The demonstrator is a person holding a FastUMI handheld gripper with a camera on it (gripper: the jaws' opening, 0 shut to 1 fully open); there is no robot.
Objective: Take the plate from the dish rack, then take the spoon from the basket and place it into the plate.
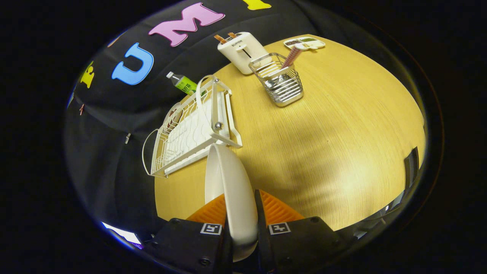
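A white plate stands on edge between my fingers, held above the wooden table. My gripper is shut on the plate's rim, one finger on each face. The white wire dish rack lies just beyond the plate, to its left, with no dish in it. Farther off, ahead and slightly right, stands a metal wire basket. A spoon with a striped handle leans out of the basket's top.
A white toaster stands behind the basket. A green bottle lies behind the rack. A small white tray sits at the table's far edge. Bare tabletop spreads to the right of the plate.
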